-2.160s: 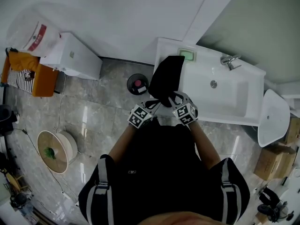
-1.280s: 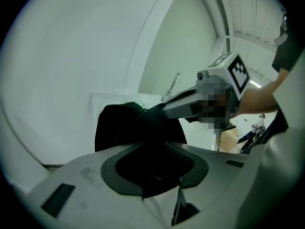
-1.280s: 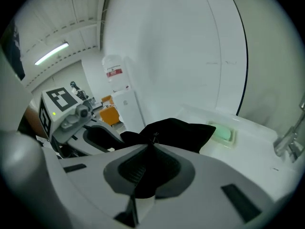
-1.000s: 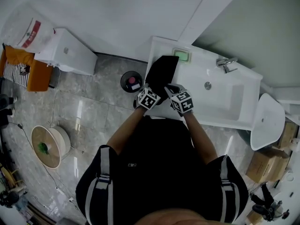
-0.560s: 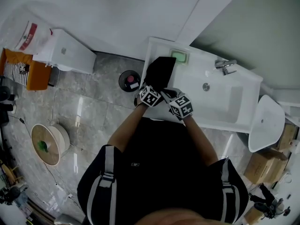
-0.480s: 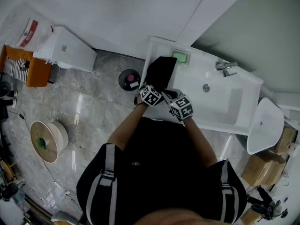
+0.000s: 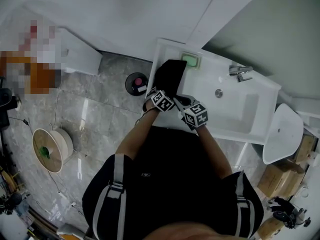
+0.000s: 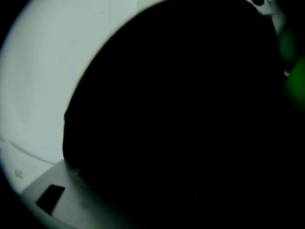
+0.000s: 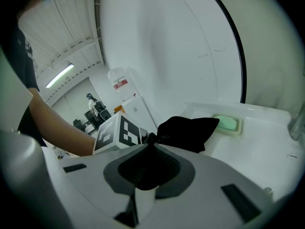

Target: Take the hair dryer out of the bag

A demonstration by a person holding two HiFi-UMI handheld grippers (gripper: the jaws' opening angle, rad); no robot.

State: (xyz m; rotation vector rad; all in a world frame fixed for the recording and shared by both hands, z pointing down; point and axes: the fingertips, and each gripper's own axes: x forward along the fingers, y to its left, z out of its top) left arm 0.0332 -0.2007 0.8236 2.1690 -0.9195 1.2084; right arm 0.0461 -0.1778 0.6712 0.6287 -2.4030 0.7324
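Note:
A black bag [image 7: 170,78] lies on the white counter [image 7: 162,54] left of the basin. No hair dryer shows in any view. My right gripper [image 7: 184,104] is shut, pinching the bag's near edge [image 9: 151,140], and the black cloth runs from its jaws up to the bag [image 9: 188,130]. My left gripper [image 7: 165,95] is at the bag's near end, its marker cube [image 9: 119,132] beside the cloth. Its jaws have just been opening. In the left gripper view the dark bag [image 8: 190,113] fills nearly everything; only one jaw shows, far off at the lower left.
A green soap in its dish [image 7: 190,60] sits behind the bag. The basin [image 7: 235,104] and faucet [image 7: 240,71] lie to the right. On the tiled floor stand a round black bin [image 7: 136,83] and a cable reel [image 7: 50,149]. A white cabinet stands at the left.
The left gripper has come forward from beside the counter's edge to the bag's near end and lowered into it. The right gripper has kept its pinch on the bag's edge.

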